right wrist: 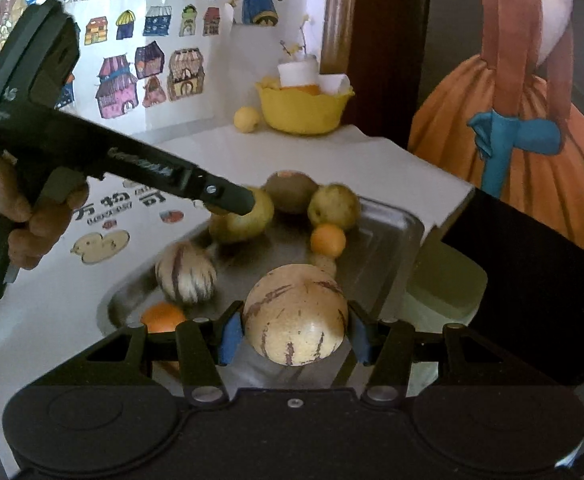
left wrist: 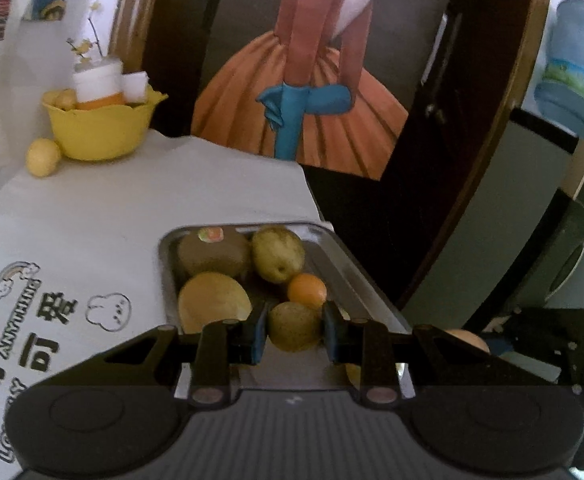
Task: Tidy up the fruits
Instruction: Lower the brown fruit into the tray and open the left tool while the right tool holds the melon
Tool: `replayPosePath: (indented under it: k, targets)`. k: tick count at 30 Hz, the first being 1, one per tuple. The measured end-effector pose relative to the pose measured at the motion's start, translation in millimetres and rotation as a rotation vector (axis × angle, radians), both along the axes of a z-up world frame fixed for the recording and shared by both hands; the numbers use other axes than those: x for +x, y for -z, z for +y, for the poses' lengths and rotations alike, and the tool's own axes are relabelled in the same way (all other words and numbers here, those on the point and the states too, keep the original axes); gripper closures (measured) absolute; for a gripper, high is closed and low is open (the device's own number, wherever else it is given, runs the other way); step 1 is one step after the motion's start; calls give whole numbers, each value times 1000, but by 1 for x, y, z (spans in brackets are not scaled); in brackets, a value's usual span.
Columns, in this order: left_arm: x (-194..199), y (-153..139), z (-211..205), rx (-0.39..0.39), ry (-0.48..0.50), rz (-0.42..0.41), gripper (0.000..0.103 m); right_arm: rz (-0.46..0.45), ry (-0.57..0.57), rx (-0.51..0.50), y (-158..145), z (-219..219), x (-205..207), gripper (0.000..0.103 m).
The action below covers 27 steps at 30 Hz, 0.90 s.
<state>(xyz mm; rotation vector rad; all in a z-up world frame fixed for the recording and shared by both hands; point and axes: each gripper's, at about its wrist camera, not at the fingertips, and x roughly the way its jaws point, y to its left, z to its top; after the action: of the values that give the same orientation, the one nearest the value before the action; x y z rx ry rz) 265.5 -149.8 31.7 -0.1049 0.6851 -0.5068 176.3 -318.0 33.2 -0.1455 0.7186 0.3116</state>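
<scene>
A white cloth (left wrist: 140, 200) printed with cartoon animals and Chinese characters covers the desk. Behind it leans a large painting (left wrist: 304, 80) of a figure in an orange gown with blue gloves, set in a dark frame. Cartoon stickers of houses (right wrist: 148, 72) and a teddy bear cover the wall on the left. A blue water jug (left wrist: 580, 68) stands at far right.

Fruits in tray (right wrist: 392, 236) on table (right wrist: 312, 152), bowl (right wrist: 304, 114) behind, lemon (right wrist: 246, 119) left of bowl
</scene>
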Motion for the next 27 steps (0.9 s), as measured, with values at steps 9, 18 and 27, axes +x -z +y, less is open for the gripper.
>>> replayPosePath:
  k: [9,18,27]
  targets:
    - [-1,18,-26,91,29,1,72,2,70,26,21,3,-15,48]
    - [0,27,-38,142,45,-7,72,-8,116,50,34,5,-20,48]
    - [3,32,-39,159,47,14,72,-40,159,62,37,8,-23,47]
